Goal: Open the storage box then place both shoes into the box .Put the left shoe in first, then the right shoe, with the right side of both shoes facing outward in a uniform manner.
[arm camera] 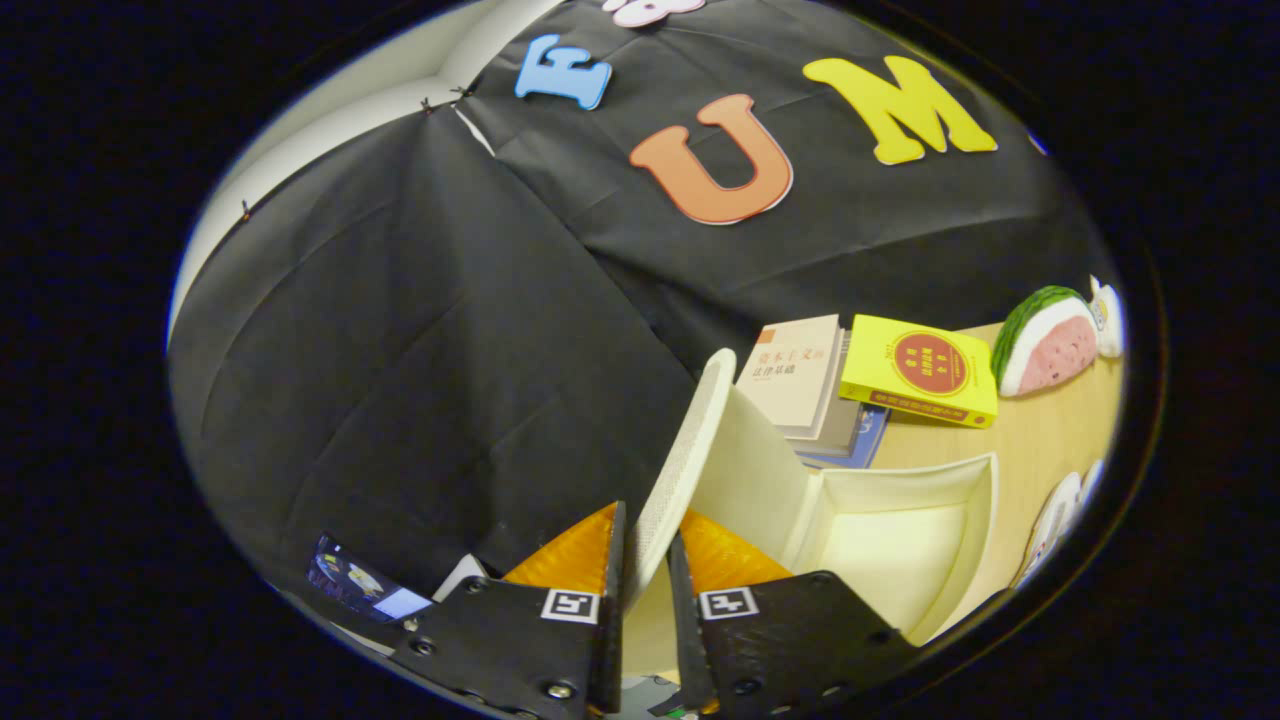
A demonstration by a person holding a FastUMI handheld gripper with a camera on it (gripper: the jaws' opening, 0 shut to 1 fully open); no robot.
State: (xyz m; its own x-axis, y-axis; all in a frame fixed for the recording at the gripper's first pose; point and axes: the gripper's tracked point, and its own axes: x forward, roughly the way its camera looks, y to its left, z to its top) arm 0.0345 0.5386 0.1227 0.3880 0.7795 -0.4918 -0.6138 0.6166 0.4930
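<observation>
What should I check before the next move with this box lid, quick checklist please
1. Grip on the lid: ok, the gripper has both fingers pressed on its edge.
2. Lid raised: ok, it stands swung up from the storage box.
3. Box interior free: ok, the part in view holds nothing.
4. Lid fully open and able to stay up: cannot tell.
5. Books behind the lid: not ok, the stack sits close to where it swings back.
6. Shoes located: cannot tell; something white lies beyond the box.
</observation>
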